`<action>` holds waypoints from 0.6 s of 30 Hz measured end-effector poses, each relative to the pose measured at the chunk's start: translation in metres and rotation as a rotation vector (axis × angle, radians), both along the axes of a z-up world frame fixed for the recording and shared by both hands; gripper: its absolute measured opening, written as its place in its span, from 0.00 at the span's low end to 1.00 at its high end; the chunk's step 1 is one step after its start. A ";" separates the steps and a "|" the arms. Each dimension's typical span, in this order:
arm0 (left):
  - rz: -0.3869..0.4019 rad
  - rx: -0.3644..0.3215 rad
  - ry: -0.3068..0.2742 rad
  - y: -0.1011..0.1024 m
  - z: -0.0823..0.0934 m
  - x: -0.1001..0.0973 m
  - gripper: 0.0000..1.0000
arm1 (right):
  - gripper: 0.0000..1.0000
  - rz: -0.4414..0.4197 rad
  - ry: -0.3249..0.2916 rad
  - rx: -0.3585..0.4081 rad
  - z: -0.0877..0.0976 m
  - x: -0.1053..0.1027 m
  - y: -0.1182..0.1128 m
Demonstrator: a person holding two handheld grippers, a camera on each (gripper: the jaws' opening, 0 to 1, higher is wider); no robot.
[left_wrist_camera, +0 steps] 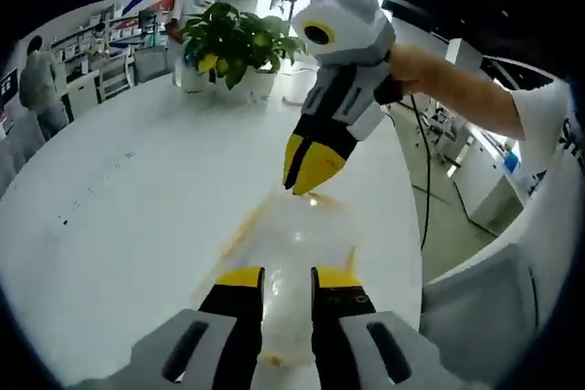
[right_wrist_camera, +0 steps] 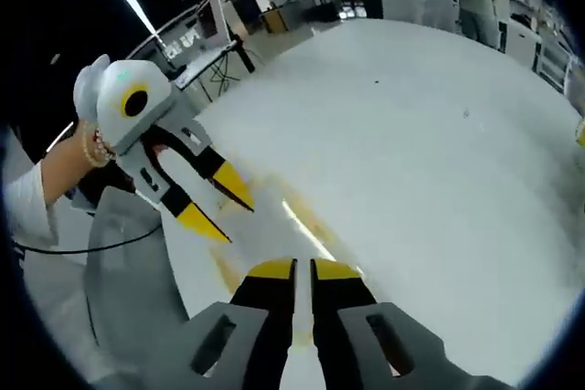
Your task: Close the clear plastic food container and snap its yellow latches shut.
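Both hand-held grippers over the clear container

Now, on the white counter [left_wrist_camera: 137, 216] lies the clear plastic food container [left_wrist_camera: 292, 235], faint and blurred, its yellow latches [left_wrist_camera: 239, 226] showing as pale streaks along the edges. It sits near the counter's edge, between the two tools.

Left gripper view: the left hand-held gripper [left_wrist_camera: 287, 278] stands low over the near end of the container, yellow tips a little apart with a gap between them; whether they touch the plastic I cannot tell. The right hand-held gripper [left_wrist_camera: 309, 175] comes in from above, held by a hand [left_wrist_camera: 411, 66], its yellow tips pressed together and pointing down at the far end of the container, at or just above it.

Right gripper view: the right hand-held gripper [right_wrist_camera: 302, 269] has its tips nearly together, a thin slit between. The left hand-held gripper [right_wrist_camera: 224, 212] shows spread, tips over the container [right_wrist_camera: 274, 226].

Beyond, a potted plant [left_wrist_camera: 233, 38] stands on the counter, well apart.
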State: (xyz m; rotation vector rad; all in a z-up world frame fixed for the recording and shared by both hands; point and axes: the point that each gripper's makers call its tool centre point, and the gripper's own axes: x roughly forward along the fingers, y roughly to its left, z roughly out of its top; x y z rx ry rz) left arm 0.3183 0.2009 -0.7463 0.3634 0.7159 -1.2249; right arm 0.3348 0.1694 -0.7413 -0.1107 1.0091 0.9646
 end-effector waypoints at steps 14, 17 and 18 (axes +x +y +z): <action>-0.139 0.024 -0.134 -0.015 -0.009 -0.011 0.02 | 0.00 0.129 -0.049 -0.005 -0.022 0.003 0.033; -0.153 0.030 -0.149 -0.017 -0.013 -0.012 0.07 | 0.01 0.144 -0.066 -0.017 -0.023 0.006 0.034; -0.159 0.030 -0.152 -0.018 -0.014 -0.013 0.09 | 0.02 0.145 -0.067 -0.021 -0.023 0.007 0.033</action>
